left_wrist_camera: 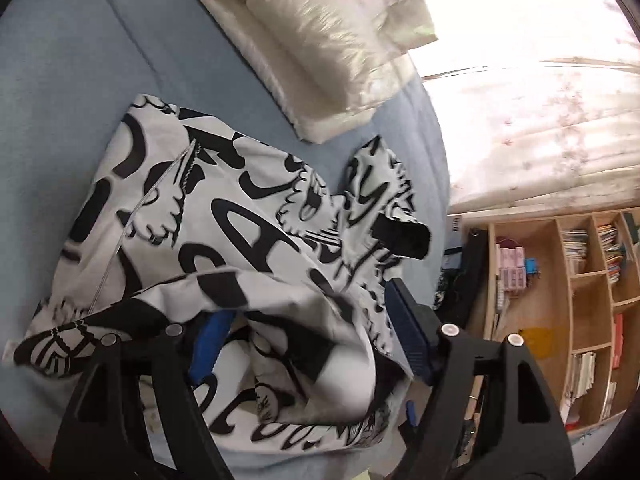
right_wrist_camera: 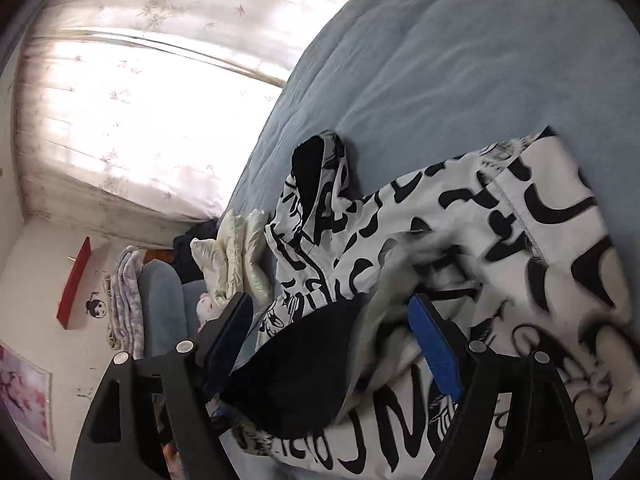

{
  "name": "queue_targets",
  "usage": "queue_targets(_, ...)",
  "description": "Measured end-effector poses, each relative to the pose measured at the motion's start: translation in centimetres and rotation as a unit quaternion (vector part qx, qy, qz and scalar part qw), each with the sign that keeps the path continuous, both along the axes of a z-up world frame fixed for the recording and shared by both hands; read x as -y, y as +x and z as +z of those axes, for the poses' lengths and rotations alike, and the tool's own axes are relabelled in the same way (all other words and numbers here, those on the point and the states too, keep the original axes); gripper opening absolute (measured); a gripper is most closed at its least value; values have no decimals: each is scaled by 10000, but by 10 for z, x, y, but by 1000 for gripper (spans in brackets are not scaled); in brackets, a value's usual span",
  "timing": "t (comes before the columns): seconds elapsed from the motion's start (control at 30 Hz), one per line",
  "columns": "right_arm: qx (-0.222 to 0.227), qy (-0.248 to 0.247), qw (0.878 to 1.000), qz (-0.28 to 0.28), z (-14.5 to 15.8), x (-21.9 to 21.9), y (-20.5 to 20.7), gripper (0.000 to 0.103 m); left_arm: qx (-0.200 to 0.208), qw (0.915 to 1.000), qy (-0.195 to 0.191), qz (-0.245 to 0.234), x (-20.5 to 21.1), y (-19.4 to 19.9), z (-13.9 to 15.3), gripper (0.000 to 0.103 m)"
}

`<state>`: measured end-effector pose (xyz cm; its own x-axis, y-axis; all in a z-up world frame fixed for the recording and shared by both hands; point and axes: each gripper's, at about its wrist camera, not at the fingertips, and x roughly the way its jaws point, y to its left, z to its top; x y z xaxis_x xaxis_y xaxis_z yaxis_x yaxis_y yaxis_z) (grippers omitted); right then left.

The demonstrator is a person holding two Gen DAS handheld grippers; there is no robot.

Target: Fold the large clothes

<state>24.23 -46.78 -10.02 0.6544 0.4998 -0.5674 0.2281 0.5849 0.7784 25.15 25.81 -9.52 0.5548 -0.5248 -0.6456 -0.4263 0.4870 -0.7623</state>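
Note:
A large white jacket [left_wrist_camera: 224,208] with black graffiti print and a zip lies crumpled on the blue bed [left_wrist_camera: 72,80]. One sleeve with a black cuff [left_wrist_camera: 404,236] sticks out toward the bed's edge. My left gripper [left_wrist_camera: 308,304] stands open over the near hem; loose folds lie between its blue pads and hide part of the left finger. In the right wrist view the same jacket [right_wrist_camera: 540,240] spreads to the right, its sleeve [right_wrist_camera: 316,168] pointing up. My right gripper [right_wrist_camera: 330,300] is open, with the jacket's black lining [right_wrist_camera: 304,360] lying slack between the pads.
A shiny cream pillow [left_wrist_camera: 320,40] rests on the bed beyond the jacket. Past the bed's edge are a wooden bookshelf [left_wrist_camera: 560,300] and a bright curtained window [right_wrist_camera: 120,80]. Cream bedding [right_wrist_camera: 236,256], folded blankets [right_wrist_camera: 128,296] and a red wall shelf [right_wrist_camera: 74,280] sit at the left.

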Motion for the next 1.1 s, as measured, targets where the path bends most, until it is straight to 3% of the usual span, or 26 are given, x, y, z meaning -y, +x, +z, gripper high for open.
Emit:
queue_targets(0.17, -95, -879, 9960, 154, -21, -2, 22, 82, 170, 9972, 707, -185, 3, 18, -5, 72)
queue_targets(0.23, -130, -1515, 9879, 310, -29, -2, 33, 82, 377, 9924, 1110, -384, 3, 24, 2, 72)
queue_targets(0.33, -216, -2391, 9674, 808, -48, -6, 48, 82, 739, 9740, 1889, -1009, 6, 27, 11, 72)
queue_targets(0.43, -347, -2870, 9465, 1437, -72, -11, 62, 82, 1020, 9463, 2466, -1823, 10, 20, 15, 72)
queue_targets(0.6, -196, -3184, 9249, 2069, -92, -14, 67, 82, 1319, 8696, 3656, -3044, 26, -4, 8, 72)
queue_targets(0.67, -163, -3303, 9165, 2250, -96, -18, 69, 82, 1313, 8487, 3895, -3329, 33, -8, 3, 72)
queue_targets(0.7, -197, -3366, 9122, 2330, -98, -21, 74, 82, 1293, 8334, 4059, -3522, 40, -6, -2, 72)
queue_targets(0.87, -281, -3689, 8924, 2585, -104, -41, 90, 82, 1183, 7838, 4449, -4168, 76, 17, -25, 72)
queue_targets(0.93, -339, -3683, 8926, 2579, -108, -50, 105, 82, 1074, 7750, 4493, -4312, 88, 27, -35, 72)
queue_targets(0.97, -328, -3648, 8949, 2550, -110, -52, 111, 78, 1016, 7753, 4476, -4339, 91, 33, -39, 72)
queue_targets(1.0, -276, -3596, 8990, 2486, -109, -54, 115, 60, 929, 7799, 4439, -4315, 93, 40, -44, 63)
queue_targets(1.03, -237, -3477, 9035, 2494, -108, -55, 116, 46, 892, 7873, 4352, -4275, 93, 45, -46, 43)
queue_targets(1.07, -224, -3481, 9050, 2436, -107, -58, 117, 30, 886, 8015, 4215, -4148, 90, 49, -46, 34)
queue_targets(1.1, -186, -3551, 9047, 2349, -105, -61, 117, 23, 884, 8123, 4177, -3974, 86, 51, -44, 24)
